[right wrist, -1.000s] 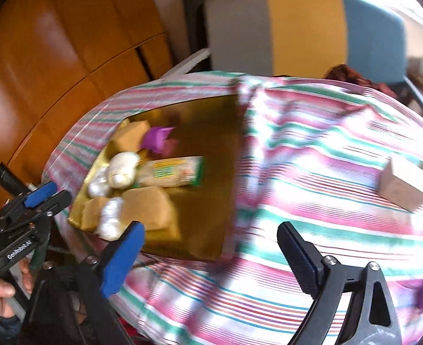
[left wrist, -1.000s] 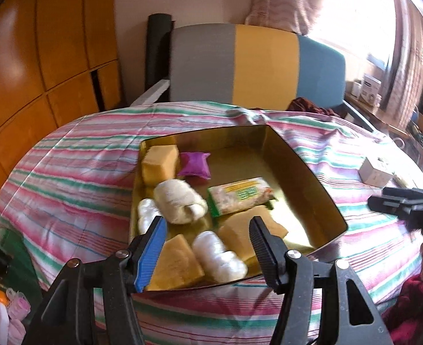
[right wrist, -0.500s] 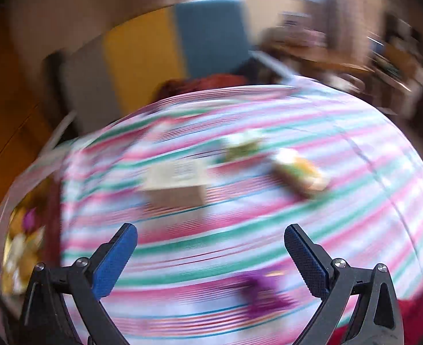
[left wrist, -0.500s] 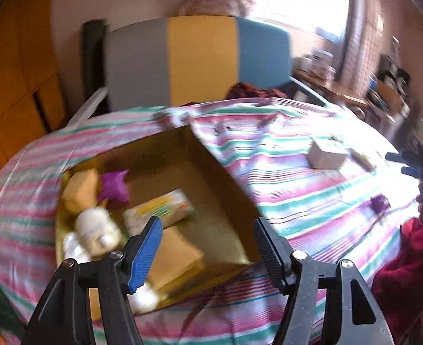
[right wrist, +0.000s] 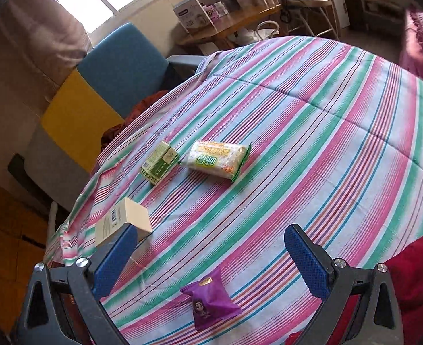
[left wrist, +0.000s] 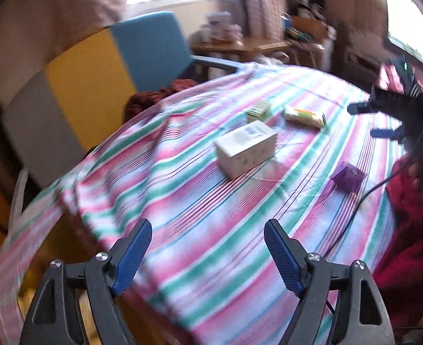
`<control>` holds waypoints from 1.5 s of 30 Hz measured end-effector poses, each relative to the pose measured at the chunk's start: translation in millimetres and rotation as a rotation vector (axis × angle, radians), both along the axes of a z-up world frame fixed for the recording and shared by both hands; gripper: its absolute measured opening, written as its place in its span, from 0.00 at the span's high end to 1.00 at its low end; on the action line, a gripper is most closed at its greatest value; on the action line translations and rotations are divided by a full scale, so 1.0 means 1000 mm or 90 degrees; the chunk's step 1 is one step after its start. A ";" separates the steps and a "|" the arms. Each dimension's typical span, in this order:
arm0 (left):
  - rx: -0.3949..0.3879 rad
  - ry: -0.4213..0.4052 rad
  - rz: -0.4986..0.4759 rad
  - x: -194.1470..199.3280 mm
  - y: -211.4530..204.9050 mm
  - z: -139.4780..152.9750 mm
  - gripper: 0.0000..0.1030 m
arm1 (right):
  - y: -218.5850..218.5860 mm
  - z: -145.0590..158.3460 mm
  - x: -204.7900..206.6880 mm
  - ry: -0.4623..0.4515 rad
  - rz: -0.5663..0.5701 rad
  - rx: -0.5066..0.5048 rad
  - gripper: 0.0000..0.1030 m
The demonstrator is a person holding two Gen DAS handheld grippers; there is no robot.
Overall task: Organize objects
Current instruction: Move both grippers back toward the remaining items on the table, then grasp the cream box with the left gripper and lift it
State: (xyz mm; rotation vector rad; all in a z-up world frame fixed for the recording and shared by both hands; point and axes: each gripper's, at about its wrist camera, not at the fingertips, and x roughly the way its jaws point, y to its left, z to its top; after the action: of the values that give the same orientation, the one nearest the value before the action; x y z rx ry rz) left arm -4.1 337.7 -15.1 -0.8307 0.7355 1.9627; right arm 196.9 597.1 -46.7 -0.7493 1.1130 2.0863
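Four loose things lie on the striped bedspread (right wrist: 312,132), and the cream carton (right wrist: 122,221) serves as the landmark. The small green box (right wrist: 159,163) sits beyond the carton, toward the colour-block chair (right wrist: 119,66); the green-and-white snack packet (right wrist: 217,159) lies just beside that box, on its far side from the carton; the purple sachet (right wrist: 210,302) lies on the near side of the carton, well apart from it.

The right gripper (right wrist: 211,258) stands at its widest with nothing between the jaws, hovering above the sachet, its left pad overlapping the carton's corner in view. The left gripper (left wrist: 207,254) is opening, also empty, over bare cloth short of the carton.

Risks, as I judge them: the sachet is flat and slack, so jaws closing from above could pinch the bedspread with it and drag the cloth, shifting the carton and the rest. The wide left pad may clip the carton on descent and knock it toward the edge. The left wrist view is smeared, so aim from that side looks unreliable. Both grippers converging near the carton could collide.
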 end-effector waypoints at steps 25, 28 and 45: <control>-0.135 -0.037 -0.246 -0.059 0.176 -0.079 0.00 | -0.003 -0.022 -0.016 0.022 0.071 -0.084 0.00; -0.138 -0.065 -0.238 -0.059 0.182 -0.091 0.15 | -0.003 -0.023 -0.017 0.020 0.077 -0.087 0.00; -0.018 -0.171 0.086 -0.006 0.018 -0.092 0.51 | -0.007 -0.023 -0.023 0.002 0.088 -0.081 0.00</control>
State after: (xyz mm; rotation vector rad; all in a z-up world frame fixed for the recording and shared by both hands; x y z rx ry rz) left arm -9.9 355.4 -106.8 -1.1601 0.5610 1.9123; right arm 173.9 590.4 -69.8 -0.9067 1.2356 2.1472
